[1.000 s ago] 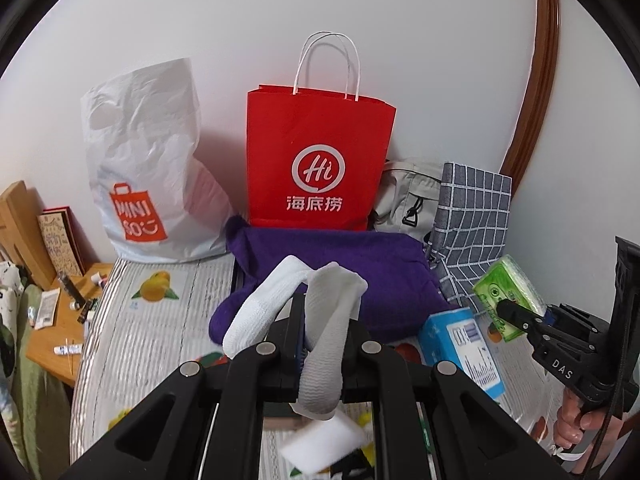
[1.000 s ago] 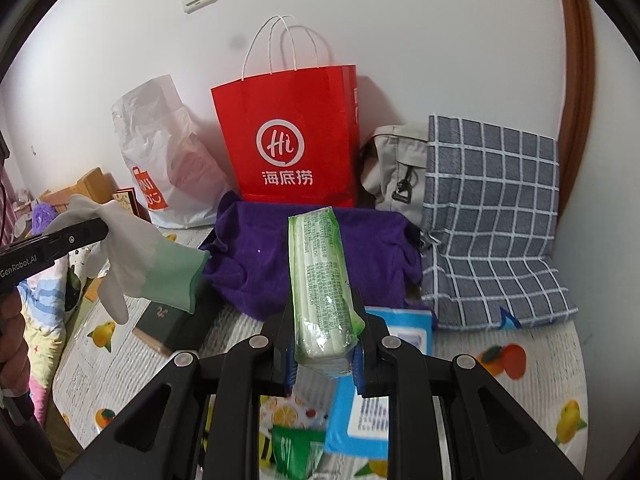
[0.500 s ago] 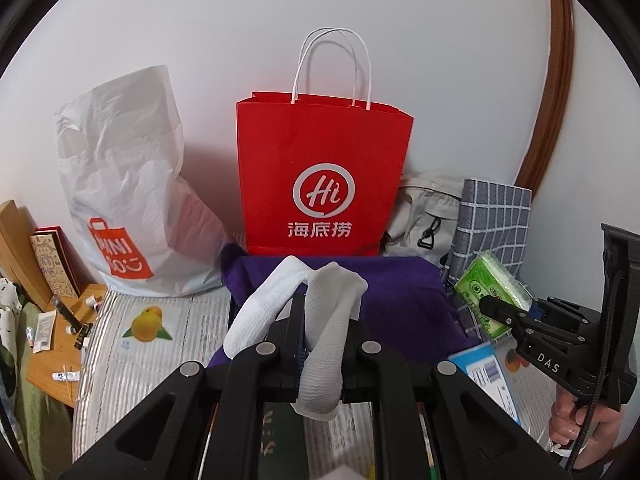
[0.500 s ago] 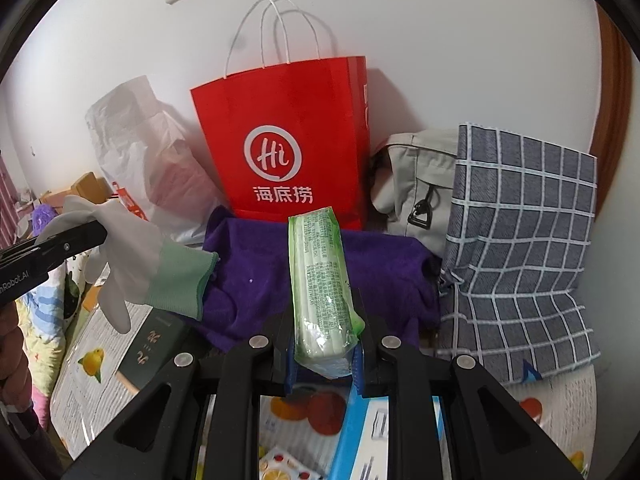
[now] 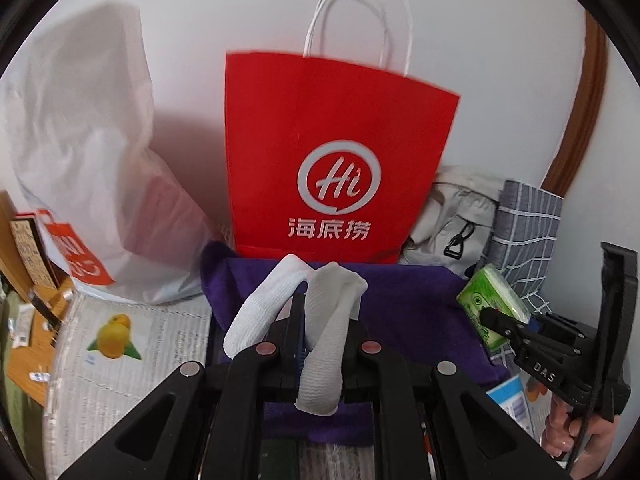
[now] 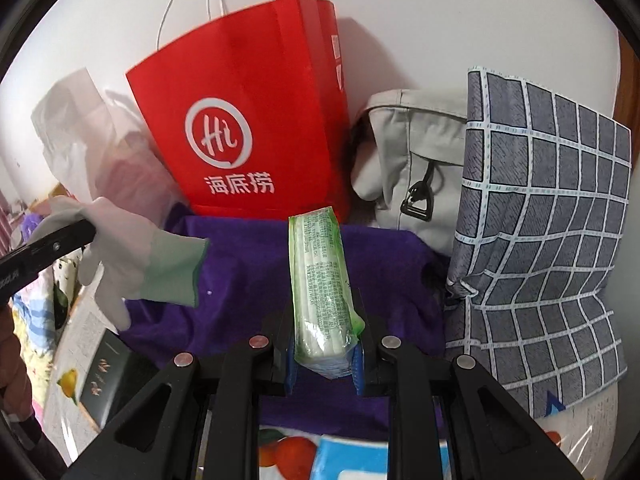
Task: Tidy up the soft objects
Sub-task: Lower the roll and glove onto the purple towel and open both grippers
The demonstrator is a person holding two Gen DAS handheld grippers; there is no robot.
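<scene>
Right now both tools are loaded and nothing in them has been put down yet. Nearest to me, the left gripper (image 5: pixel 316 320) is pinched tight on a white glove (image 5: pixel 320 336), whose fingers flop over the jaws and whose pale green cuff (image 6: pixel 172 272) shows from the other camera. Beside it the right gripper (image 6: pixel 324 344) is clamped on a green tissue pack (image 6: pixel 320 288), held end-up between blue pads, with a person's hand (image 5: pixel 576 424) visible on its handle.

Just beyond the jaws lies a purple cloth (image 5: pixel 400 308), spread flat over a fruit-print table cover (image 5: pixel 120 340). Both held things hang over this cloth, not touching it as far as I can tell. A dark box (image 6: pixel 104 380) sits at the cloth's left edge, and a blue and white carton (image 5: pixel 508 396) pokes out at its right.

Behind the cloth, against the wall, a red paper bag (image 5: pixel 332 152) stands upright with its mouth open, a white plastic bag (image 5: pixel 88 152) slumps to its left, and a grey bag (image 6: pixel 420 168) and checked cushion (image 6: pixel 552 220) lean to its right.

I judge the sorting to be midway at best: two soft items picked up and being carried toward the back. Whether they are meant for the cloth or for one of the bags I cannot tell, and releasing both is still to come.
</scene>
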